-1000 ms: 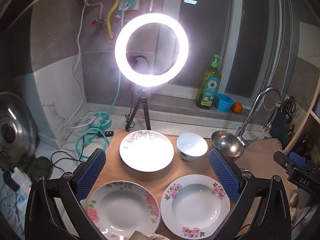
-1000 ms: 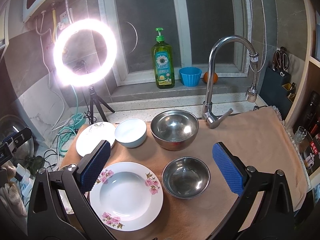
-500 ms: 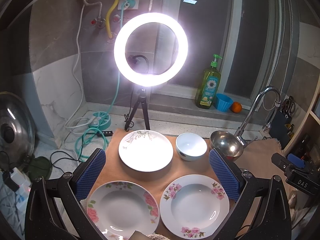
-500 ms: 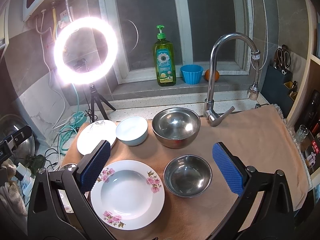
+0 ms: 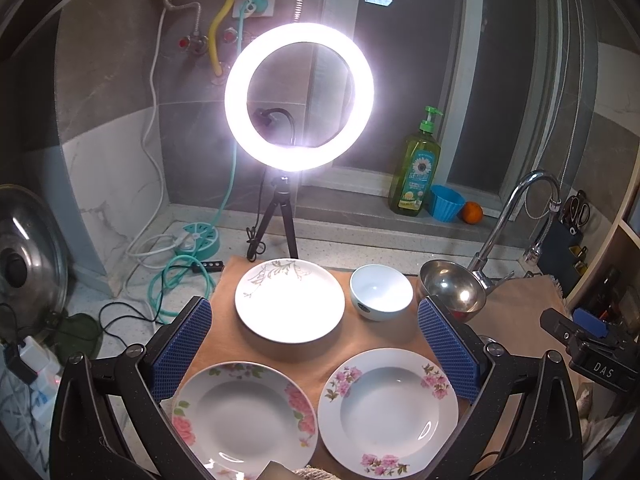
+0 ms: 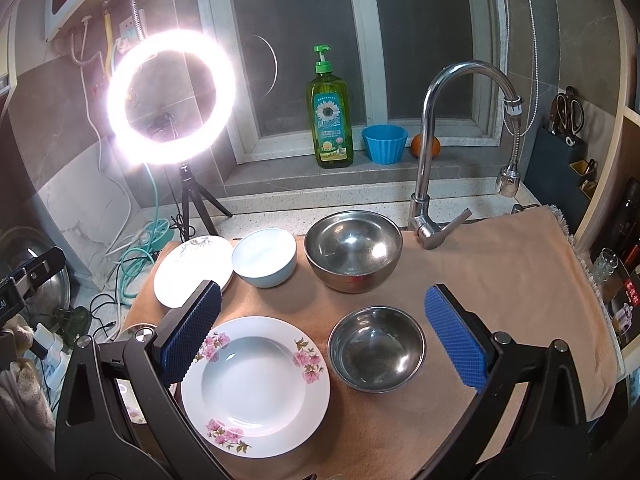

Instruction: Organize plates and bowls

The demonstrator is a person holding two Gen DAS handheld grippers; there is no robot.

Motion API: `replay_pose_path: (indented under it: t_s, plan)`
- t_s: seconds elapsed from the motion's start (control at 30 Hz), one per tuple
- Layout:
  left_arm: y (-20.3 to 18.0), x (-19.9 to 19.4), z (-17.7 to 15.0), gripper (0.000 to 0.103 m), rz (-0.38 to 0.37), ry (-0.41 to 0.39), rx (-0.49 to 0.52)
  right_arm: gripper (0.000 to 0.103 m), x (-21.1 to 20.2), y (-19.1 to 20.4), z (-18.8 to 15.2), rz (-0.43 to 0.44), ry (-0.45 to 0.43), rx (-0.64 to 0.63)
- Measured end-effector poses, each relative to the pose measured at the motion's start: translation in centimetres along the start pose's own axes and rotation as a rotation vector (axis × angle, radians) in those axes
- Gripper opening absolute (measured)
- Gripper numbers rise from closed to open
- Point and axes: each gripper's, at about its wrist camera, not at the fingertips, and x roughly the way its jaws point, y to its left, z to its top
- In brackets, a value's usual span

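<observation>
Nearest the left wrist camera, the left gripper is hovering with its jaws spread wide and holding nothing, and between its blue pads two pink-flowered deep plates are sitting side by side, close but apart, on the tan cloth covering the surface: the left flowered plate and the right flowered plate. The right gripper is likewise gaping wide and empty, hanging above the right flowered plate and the small steel bowl just beside it.

Farther back, a second row is lying along the cloth's far edge: a white leaf-pattern plate, a white ceramic bowl just beside it, and a large steel bowl near the base of the faucet.

Nothing is stacked yet, so the sorting is judged to be only at its start, with both grippers appearing to be choosing a first piece. A sensible next move would be closing one set of jaws on a plate's rim, which calls for tilting low enough to get a pad under the thin edge, then setting it onto its matching partner; the small steel bowl could nest inside the large one.

Beyond the cloth, the ring light is glaring, with the soap bottle on the sill behind.
</observation>
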Motion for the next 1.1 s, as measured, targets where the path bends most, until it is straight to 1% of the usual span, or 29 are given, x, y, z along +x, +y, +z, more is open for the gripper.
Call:
replay_pose_path:
  t_s: [0.3,0.47,0.6,0.73,0.93,1.03,1.1]
  plan:
    - [0.0,0.6,0.0,0.102,-0.005,0.012,0.003,0.103,0.2,0.0,0.1,-0.002,0.008,0.001]
    - [0.6,1.8,-0.2,0.102,-0.030,0.045,-0.005,0.103,0.6,-0.4,-0.2,-0.001,0.028,0.007]
    - [1.8,3.9,-0.9,0.102,-0.078,0.122,-0.033,0.103,1.0,-0.9,-0.8,-0.001,0.053,0.011]
    - [2.4,5.7,-2.0,0.102,-0.093,0.183,-0.047,0.103,1.5,-1.5,-1.8,-0.003,0.081,0.022]
    - [3.0,7.5,-3.0,0.102,-0.112,0.249,-0.046,0.103,2.4,-2.8,-3.7,0.000,0.141,0.072]
    - [3.0,8.2,-3.3,0.099,-0.120,0.274,-0.025,0.103,2.8,-3.6,-4.6,-0.002,0.177,0.104]
    - [3.1,8.7,-3.5,0.095,-0.131,0.293,-0.016,0.103,3.2,-4.0,-5.3,0.003,0.203,0.129]
